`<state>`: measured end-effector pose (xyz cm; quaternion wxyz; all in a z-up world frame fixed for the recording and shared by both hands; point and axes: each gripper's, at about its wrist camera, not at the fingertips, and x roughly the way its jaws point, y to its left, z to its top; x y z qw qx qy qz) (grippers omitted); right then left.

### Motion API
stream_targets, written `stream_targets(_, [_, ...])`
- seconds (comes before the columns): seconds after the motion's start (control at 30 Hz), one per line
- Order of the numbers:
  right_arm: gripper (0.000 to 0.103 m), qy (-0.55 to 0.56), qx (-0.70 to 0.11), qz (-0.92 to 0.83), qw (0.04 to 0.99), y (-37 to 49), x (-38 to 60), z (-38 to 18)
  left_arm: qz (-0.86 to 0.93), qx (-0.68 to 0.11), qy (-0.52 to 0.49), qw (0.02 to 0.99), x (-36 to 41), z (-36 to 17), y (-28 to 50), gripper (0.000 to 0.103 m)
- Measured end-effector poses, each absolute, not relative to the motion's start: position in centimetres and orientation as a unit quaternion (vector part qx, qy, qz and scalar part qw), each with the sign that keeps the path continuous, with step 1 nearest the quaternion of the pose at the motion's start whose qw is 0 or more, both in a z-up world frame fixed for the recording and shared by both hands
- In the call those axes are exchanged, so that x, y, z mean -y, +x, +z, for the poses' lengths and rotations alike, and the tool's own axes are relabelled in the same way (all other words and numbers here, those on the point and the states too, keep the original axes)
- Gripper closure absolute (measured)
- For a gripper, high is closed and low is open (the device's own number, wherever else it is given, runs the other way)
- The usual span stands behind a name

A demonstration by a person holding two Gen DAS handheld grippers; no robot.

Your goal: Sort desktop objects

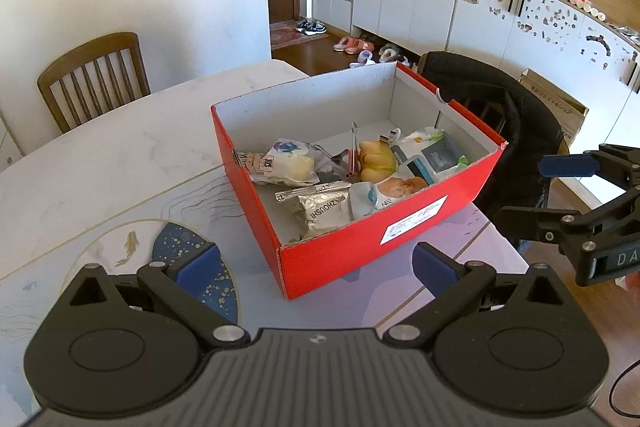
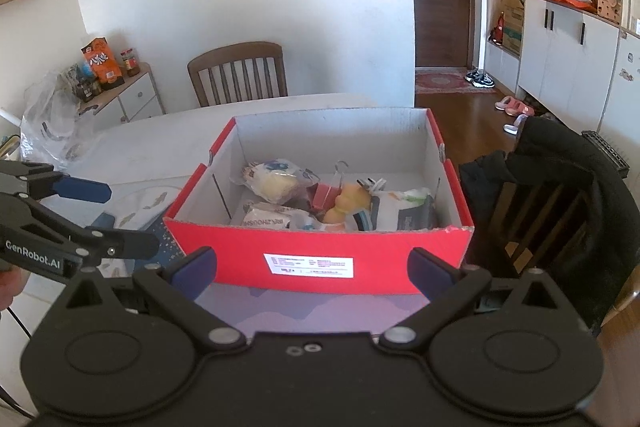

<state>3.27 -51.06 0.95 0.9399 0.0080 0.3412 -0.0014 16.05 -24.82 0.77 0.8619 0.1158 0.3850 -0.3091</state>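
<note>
A red cardboard box (image 1: 340,251) stands open on the table and holds several things: snack packets, a silver foil packet (image 1: 324,213), a yellow toy (image 1: 374,161), a wipes pack (image 1: 442,157) and a binder clip. It also shows in the right wrist view (image 2: 320,251). My left gripper (image 1: 316,267) is open and empty, just in front of the box's near corner. My right gripper (image 2: 312,273) is open and empty, just in front of the box's labelled long side. Each gripper also shows in the other's view: the right one (image 1: 560,187) and the left one (image 2: 108,215).
The white table (image 1: 100,163) has a painted mat (image 1: 180,267) under the left gripper. A wooden chair (image 1: 94,79) stands at the far side. A chair with a black jacket (image 2: 568,207) stands right of the box. A plastic bag (image 2: 52,123) and side cabinet are far left.
</note>
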Motion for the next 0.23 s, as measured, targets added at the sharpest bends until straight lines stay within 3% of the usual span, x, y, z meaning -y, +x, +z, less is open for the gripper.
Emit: stream_targets(0.23, [0.001,0.014,-0.343,-0.005,0.939,3.1,51.0,0.65,-0.308,-0.386,0.114,0.862,24.64,0.7,16.22,0.0])
